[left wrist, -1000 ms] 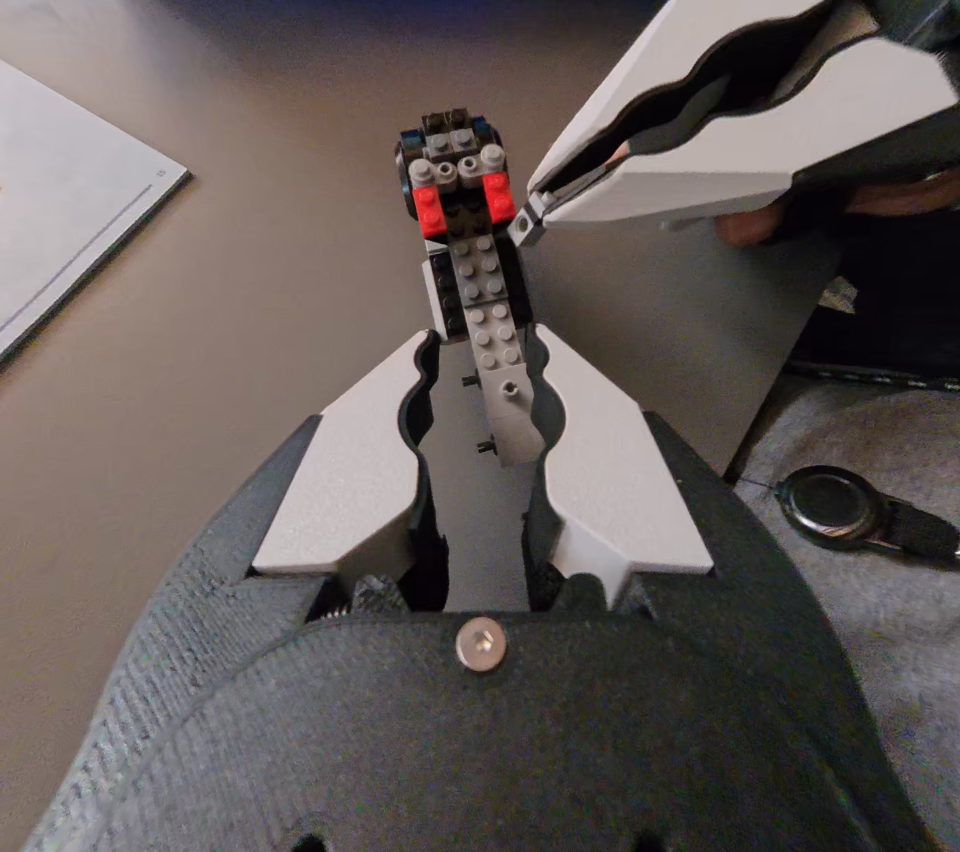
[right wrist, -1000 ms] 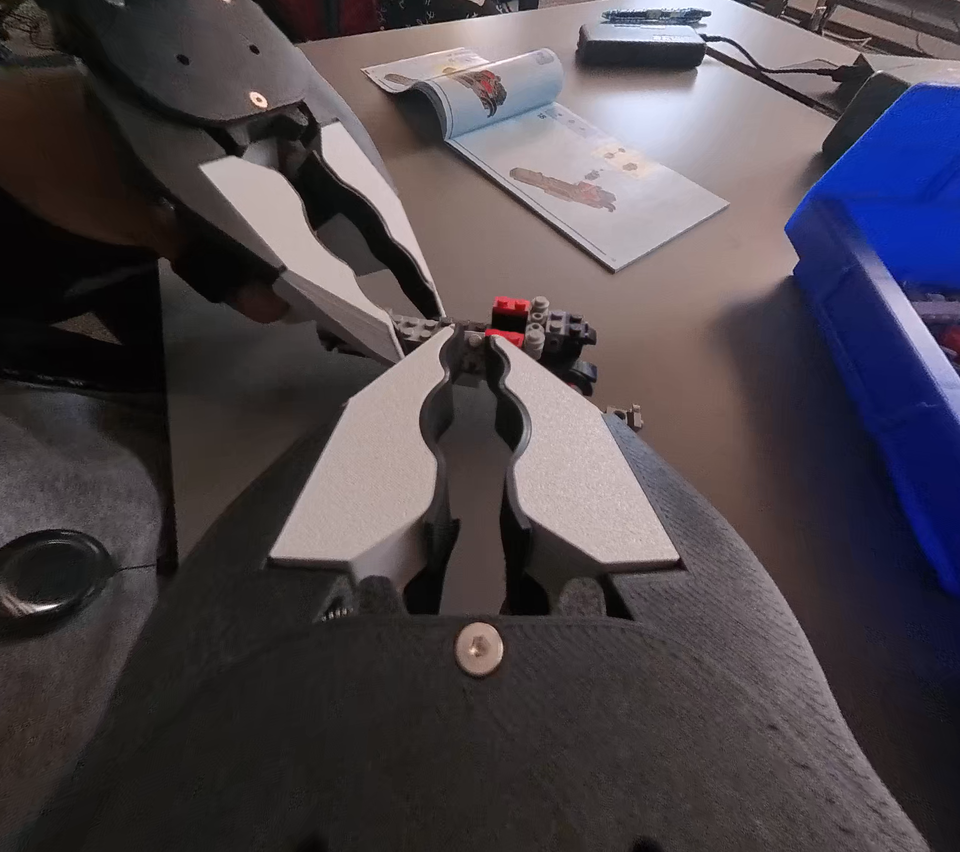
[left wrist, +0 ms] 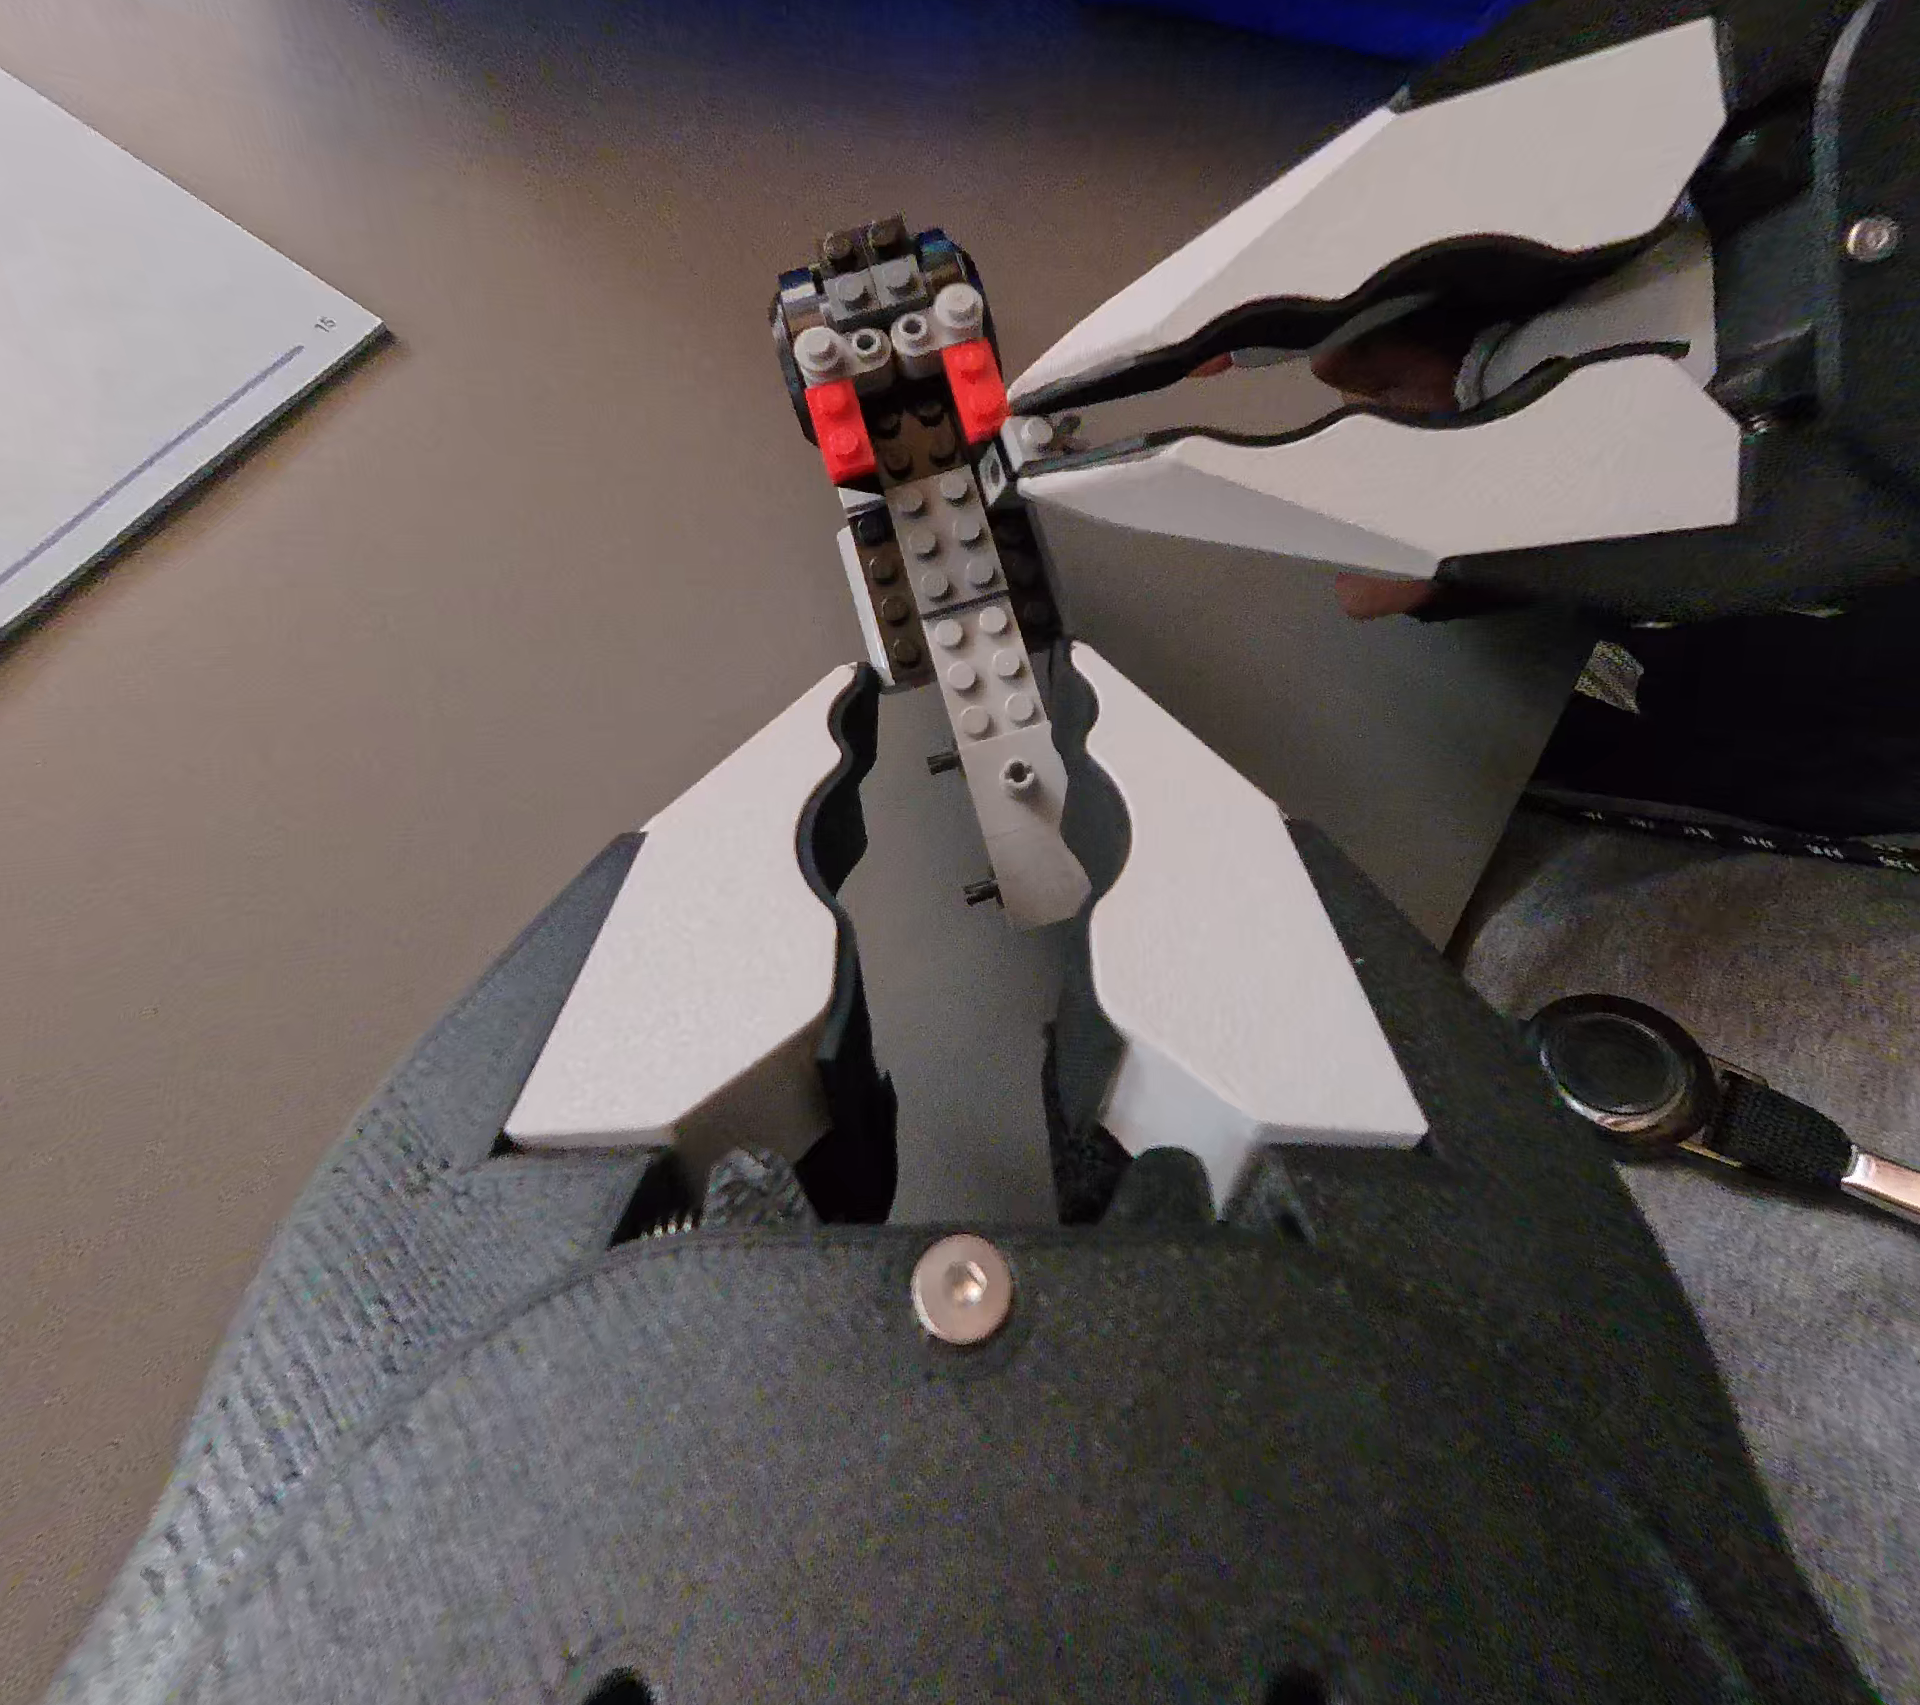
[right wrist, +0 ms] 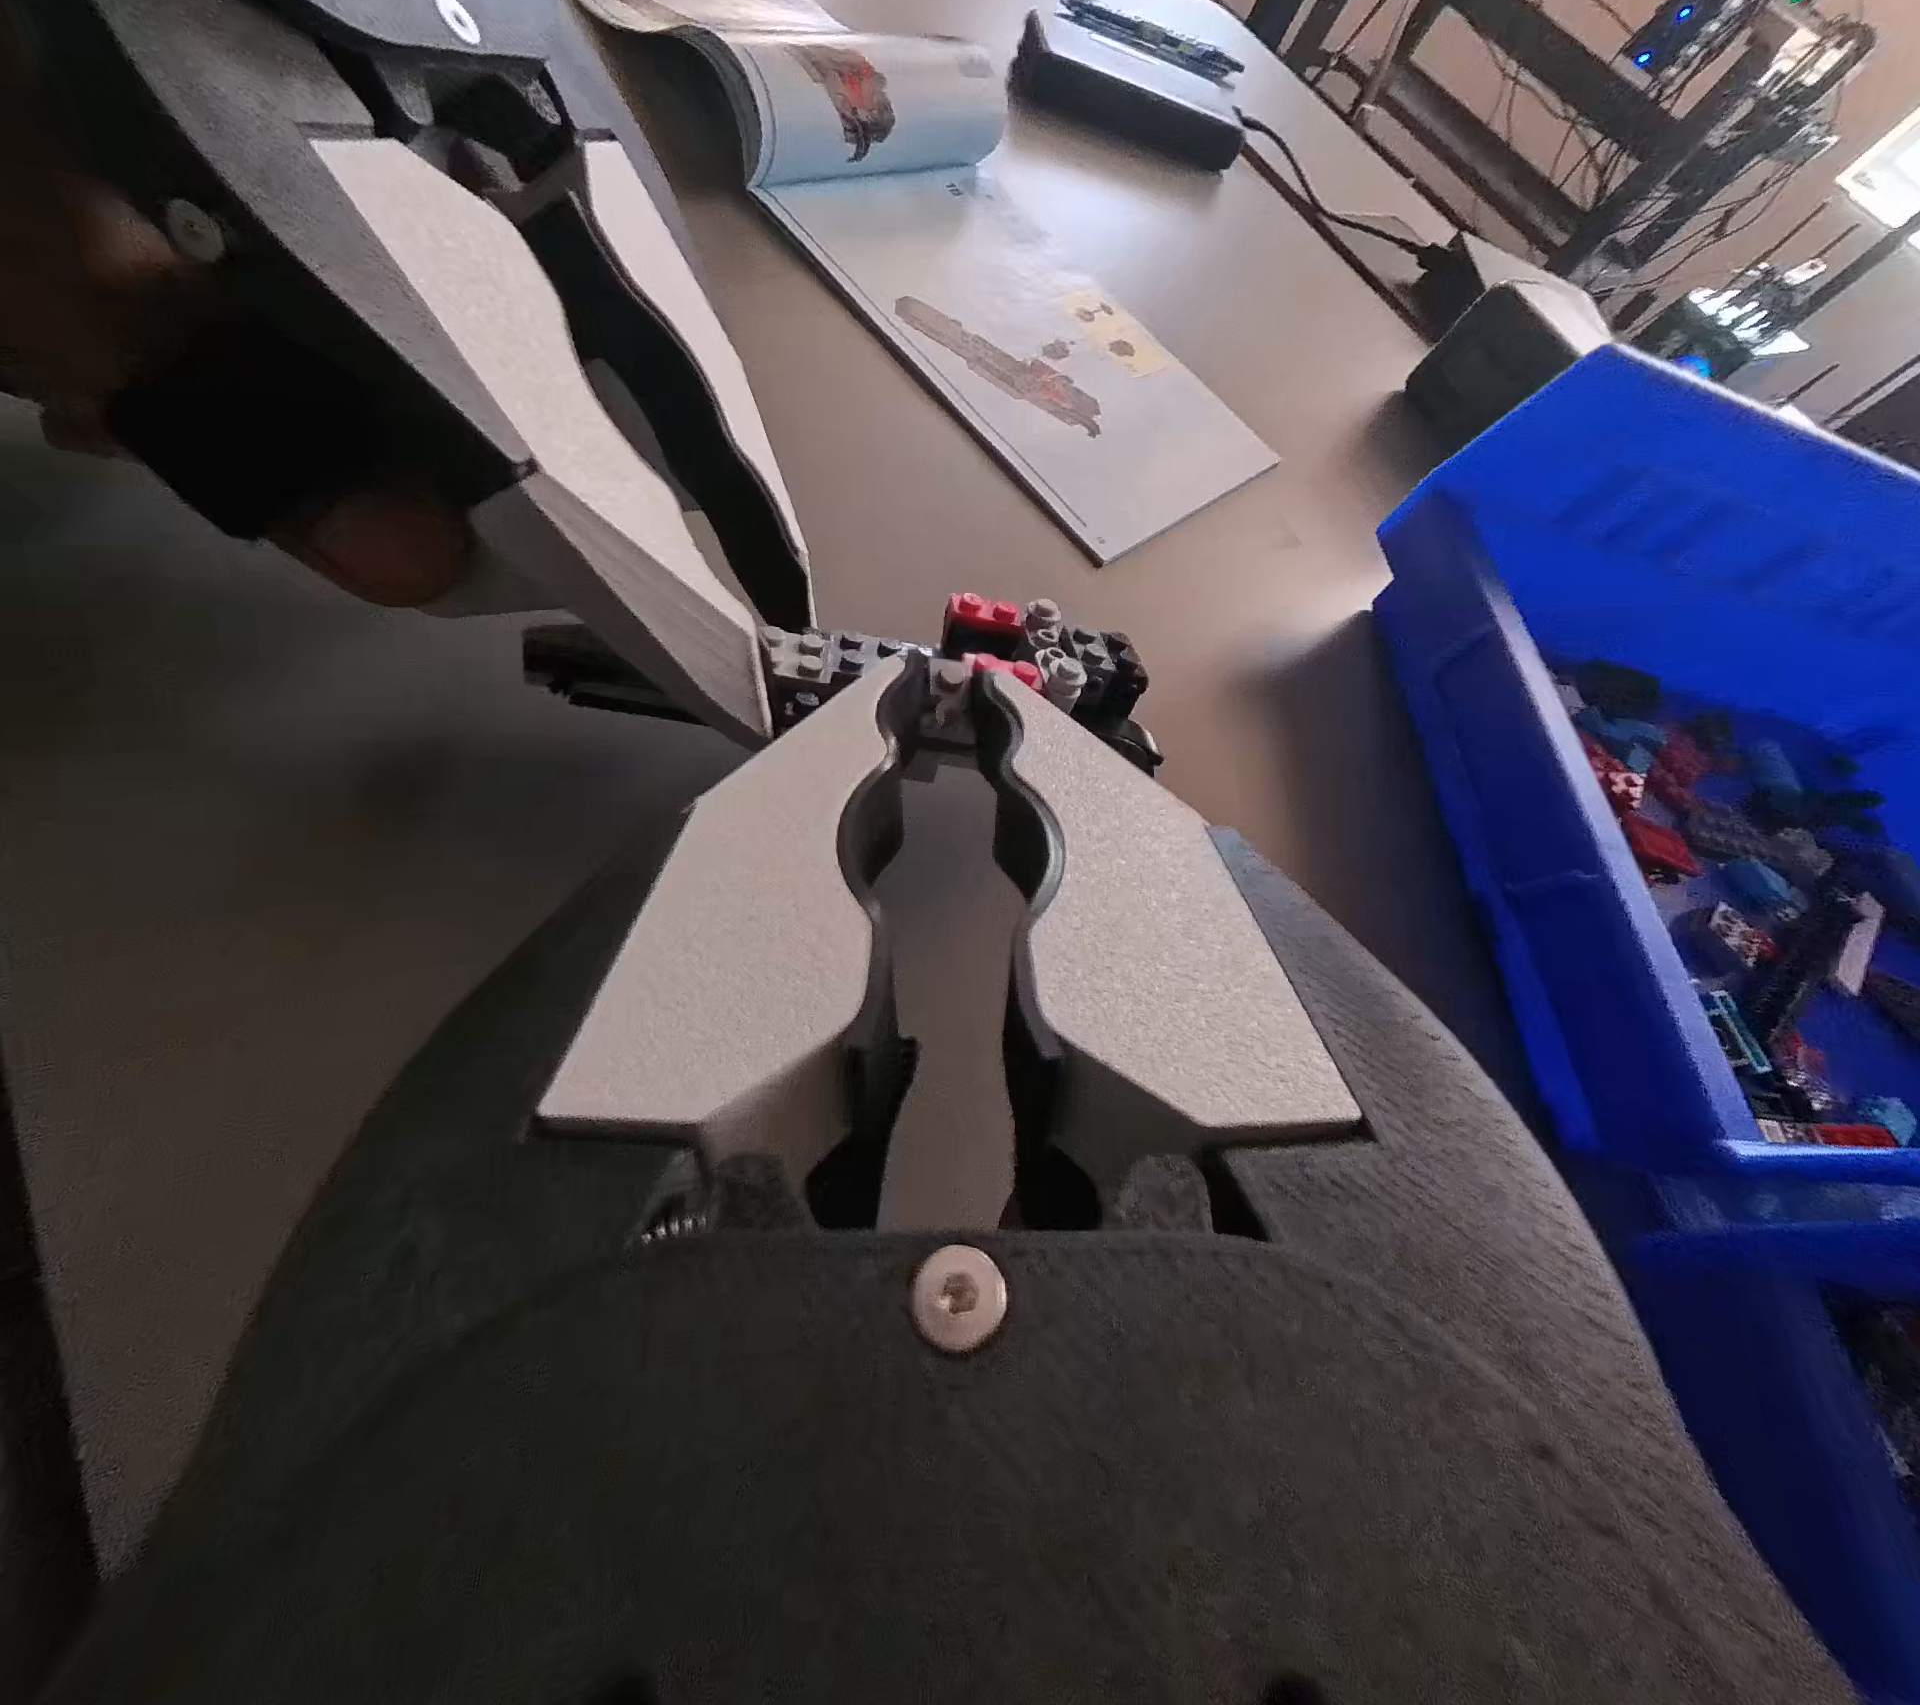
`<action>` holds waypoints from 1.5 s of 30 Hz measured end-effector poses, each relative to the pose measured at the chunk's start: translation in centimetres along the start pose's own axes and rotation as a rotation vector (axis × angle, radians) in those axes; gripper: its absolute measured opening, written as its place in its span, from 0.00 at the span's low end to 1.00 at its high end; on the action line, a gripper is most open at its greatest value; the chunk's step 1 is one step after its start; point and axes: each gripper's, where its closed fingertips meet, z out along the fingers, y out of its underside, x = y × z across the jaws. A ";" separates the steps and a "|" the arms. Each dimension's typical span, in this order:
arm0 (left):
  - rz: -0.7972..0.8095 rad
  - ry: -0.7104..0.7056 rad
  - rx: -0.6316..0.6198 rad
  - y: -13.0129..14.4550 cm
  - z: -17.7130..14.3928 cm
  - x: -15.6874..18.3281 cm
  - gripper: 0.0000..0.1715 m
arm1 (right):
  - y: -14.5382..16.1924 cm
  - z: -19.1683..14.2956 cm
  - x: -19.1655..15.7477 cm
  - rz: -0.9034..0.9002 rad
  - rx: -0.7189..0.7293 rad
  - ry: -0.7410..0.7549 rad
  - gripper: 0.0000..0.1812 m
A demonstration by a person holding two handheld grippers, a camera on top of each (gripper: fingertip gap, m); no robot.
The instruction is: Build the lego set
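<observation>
Left wrist view: left gripper [left wrist: 961, 668] clamped on the near end of the long lego model [left wrist: 940, 533], holding it just above the brown worktop [left wrist: 468, 512]. Right gripper [left wrist: 1013, 440] in from the right, tips now wider apart than a second ago, with a small grey piece [left wrist: 1034, 434] between them. Piece pressed against the model's side, right beside the red brick [left wrist: 977, 393]. Looks like the piece is nearly on.

Right wrist view: right gripper [right wrist: 951, 684] up against the model [right wrist: 1039, 658], jaws pinching the small grey piece [right wrist: 948, 689]. Closer in than a second ago. Blue bin [right wrist: 1475, 720] of spare bricks on the right, open booklet [right wrist: 987, 284] behind. Probably one more push needed, then time to let go and find the next piece.
</observation>
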 end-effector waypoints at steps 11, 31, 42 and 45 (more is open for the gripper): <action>-0.006 0.010 0.007 -0.2 0.1 0.1 0.19 | -0.4 0.0 0.1 -0.077 0.037 0.085 0.06; 0.003 0.020 -0.014 -0.1 0.2 0.2 0.18 | -1.6 -0.6 0.2 -0.158 0.116 0.123 0.10; 0.018 0.089 -0.055 -0.6 -0.7 0.4 0.18 | -1.4 -3.1 -0.7 -0.710 0.207 0.018 0.27; 0.022 0.111 -0.062 -1.0 -1.2 0.6 0.18 | -1.9 -2.9 -0.9 -0.867 0.222 0.017 0.33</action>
